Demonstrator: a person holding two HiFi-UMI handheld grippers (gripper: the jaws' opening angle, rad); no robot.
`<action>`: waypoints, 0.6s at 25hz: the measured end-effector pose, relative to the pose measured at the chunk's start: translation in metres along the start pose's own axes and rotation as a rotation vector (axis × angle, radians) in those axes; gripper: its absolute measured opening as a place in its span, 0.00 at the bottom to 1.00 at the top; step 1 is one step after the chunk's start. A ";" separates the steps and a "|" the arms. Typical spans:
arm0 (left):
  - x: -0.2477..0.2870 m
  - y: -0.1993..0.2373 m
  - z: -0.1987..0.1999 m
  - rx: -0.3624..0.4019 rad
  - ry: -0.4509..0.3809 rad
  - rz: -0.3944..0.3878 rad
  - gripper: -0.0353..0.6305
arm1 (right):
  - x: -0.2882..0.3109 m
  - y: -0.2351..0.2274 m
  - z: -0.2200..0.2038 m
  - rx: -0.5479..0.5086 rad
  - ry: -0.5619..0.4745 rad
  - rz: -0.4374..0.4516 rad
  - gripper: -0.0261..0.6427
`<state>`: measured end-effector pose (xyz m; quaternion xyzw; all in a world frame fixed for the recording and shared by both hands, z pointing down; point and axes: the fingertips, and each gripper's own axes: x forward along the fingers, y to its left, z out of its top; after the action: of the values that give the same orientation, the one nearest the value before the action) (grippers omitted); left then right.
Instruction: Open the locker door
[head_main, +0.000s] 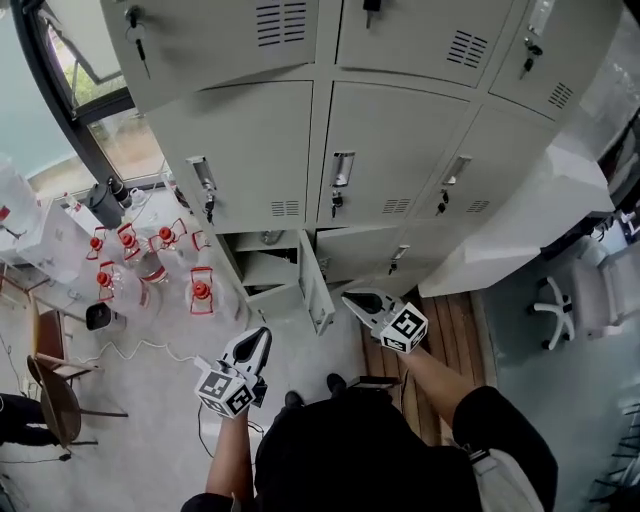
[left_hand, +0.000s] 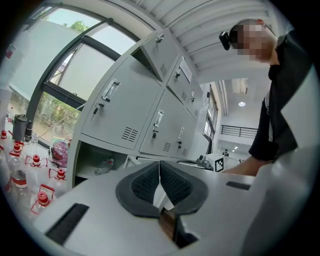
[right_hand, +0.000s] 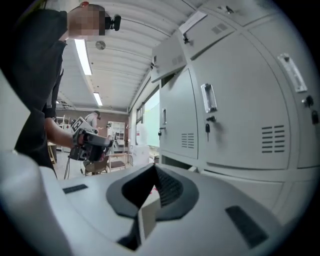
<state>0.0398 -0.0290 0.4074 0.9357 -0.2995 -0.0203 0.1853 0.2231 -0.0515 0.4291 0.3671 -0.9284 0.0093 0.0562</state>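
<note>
Both the left gripper (head_main: 260, 335) and the right gripper (head_main: 352, 298) hold their jaws pressed together on nothing, well short of the bottom-row locker door (head_main: 316, 283) (it stands swung out into the room), so a careless swing of either could knock it shut.

In the head view the top row of lockers (head_main: 230, 40) is cut off by the upper edge. A white bench (head_main: 520, 220) at the right covers the lower locker fronts there. Behind the open locker door (head_main: 316, 283) the compartment (head_main: 262, 272) shows only in part, and a small object (head_main: 268, 238) near its top cannot be made out. At the left edge a dark-clothed person (head_main: 18, 418) is cropped.
</note>
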 end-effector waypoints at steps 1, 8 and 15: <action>-0.003 0.001 0.003 0.003 -0.002 -0.009 0.08 | -0.001 0.006 0.012 -0.009 -0.018 -0.008 0.06; -0.035 -0.001 0.012 0.025 0.003 -0.068 0.08 | -0.004 0.063 0.069 -0.012 -0.125 -0.073 0.06; -0.057 -0.011 0.013 0.049 0.014 -0.122 0.08 | 0.005 0.128 0.080 -0.015 -0.128 -0.063 0.06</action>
<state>-0.0028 0.0078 0.3871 0.9566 -0.2411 -0.0178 0.1628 0.1244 0.0336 0.3537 0.3953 -0.9182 -0.0231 -0.0001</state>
